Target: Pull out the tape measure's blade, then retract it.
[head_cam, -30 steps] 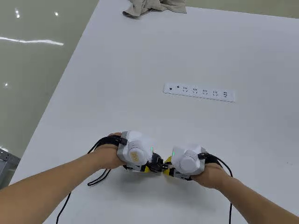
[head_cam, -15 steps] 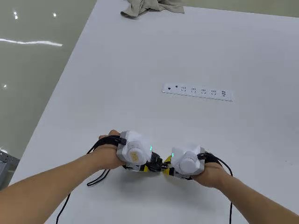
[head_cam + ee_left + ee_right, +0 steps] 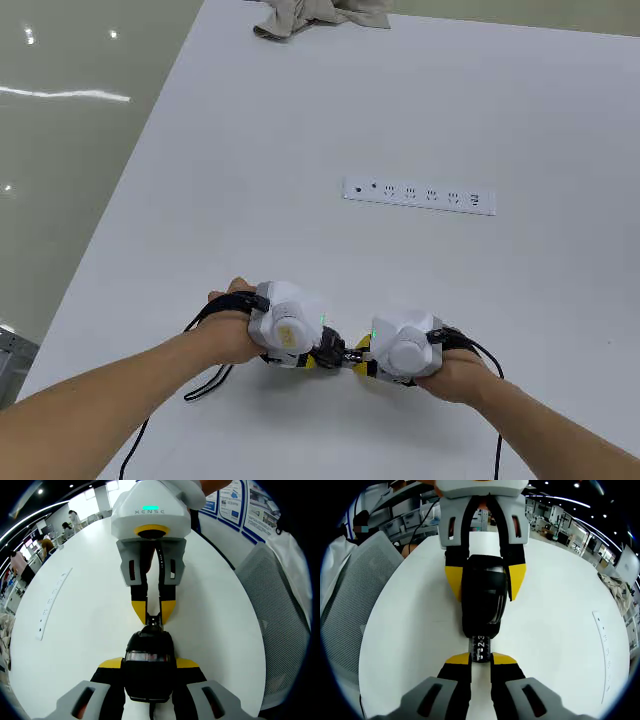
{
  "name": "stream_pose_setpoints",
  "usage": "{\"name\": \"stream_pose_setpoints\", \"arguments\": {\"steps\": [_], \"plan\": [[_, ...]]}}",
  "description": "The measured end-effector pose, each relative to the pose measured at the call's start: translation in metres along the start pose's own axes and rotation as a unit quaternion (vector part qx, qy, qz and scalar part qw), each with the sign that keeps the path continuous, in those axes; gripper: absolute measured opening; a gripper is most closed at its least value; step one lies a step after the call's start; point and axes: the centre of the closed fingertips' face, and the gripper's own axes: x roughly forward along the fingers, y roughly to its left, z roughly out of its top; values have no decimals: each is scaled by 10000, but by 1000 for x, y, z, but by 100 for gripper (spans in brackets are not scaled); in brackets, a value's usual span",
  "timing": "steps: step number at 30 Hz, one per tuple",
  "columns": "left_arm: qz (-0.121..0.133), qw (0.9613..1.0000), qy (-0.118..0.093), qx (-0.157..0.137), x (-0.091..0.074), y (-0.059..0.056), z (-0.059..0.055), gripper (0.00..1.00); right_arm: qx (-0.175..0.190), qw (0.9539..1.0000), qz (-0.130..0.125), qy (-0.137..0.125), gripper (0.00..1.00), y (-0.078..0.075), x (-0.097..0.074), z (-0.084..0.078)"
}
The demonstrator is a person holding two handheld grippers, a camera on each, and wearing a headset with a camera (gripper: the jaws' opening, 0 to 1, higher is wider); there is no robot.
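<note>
The left gripper has its yellow-tipped fingers drawn in narrow against the two flanks of the black hard-plastic tape measure case, which fills the space between them. Opposite, the right gripper has its fingers pinched almost together on the short black blade with white numerals, just beside the case mouth. Little blade is out, so the pull looks barely begun.

The case appears rigid, smooth and light, and its flat flanks are the sound place to clamp. The blade is likely thin, springy and slick: best held flat on both faces near its tip and drawn straight, since it would kink if bent and its spring would snap it home if freed.

In the head view the grippers meet nose to nose low over the white worktop, near its front edge; whether the case rests on it cannot be told. A white power strip lies well apart, and a crumpled beige cloth sits at the far edge.
</note>
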Motion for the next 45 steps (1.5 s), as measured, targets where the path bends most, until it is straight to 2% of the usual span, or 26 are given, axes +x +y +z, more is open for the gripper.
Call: {"name": "stream_pose_setpoints", "arguments": {"steps": [45], "plan": [[14,9999,116,24,1,-1,0,33,150,9997,-24,191,13,2,-30,-43]]}}
